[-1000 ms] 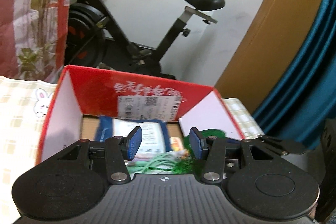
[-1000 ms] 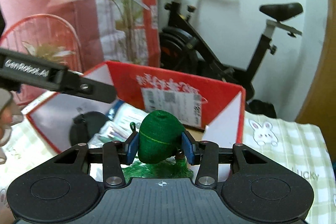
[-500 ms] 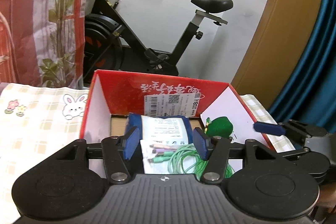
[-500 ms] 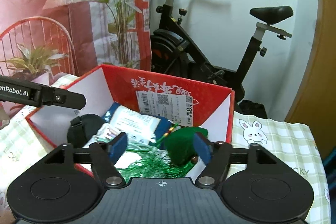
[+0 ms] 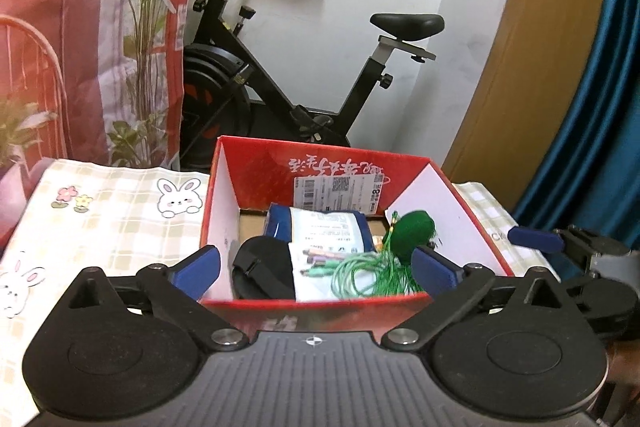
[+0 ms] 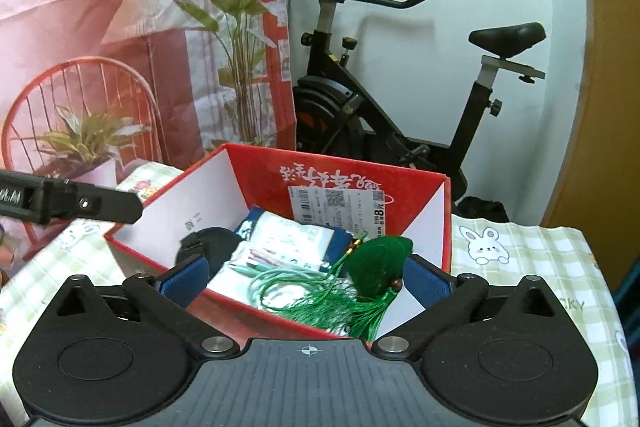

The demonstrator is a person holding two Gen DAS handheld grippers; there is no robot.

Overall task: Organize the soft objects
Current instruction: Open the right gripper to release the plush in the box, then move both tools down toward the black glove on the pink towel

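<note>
My left jaws (image 5: 316, 261) have just been opening and now stand spread wide with nothing pinched between them; my right jaws (image 6: 306, 277) have just been opening too and are spread just as wide, empty. Ahead of and below both pairs sits the open red cardboard box (image 5: 320, 167) on the bench with the checked rabbit-print cloth (image 5: 120, 211); the green knitted pouch with its green tassel (image 6: 380, 259) lies inside the box, just ahead of my right jaws' right pad, touching neither pad. Beside it, toward the left, lie a coil of green cord (image 5: 356, 269), a blue-and-white soft packet (image 5: 320, 231) and a black strapped pad (image 5: 262, 267) (all inside the same box); a black exercise bike (image 5: 280, 87) stands beyond.
</note>
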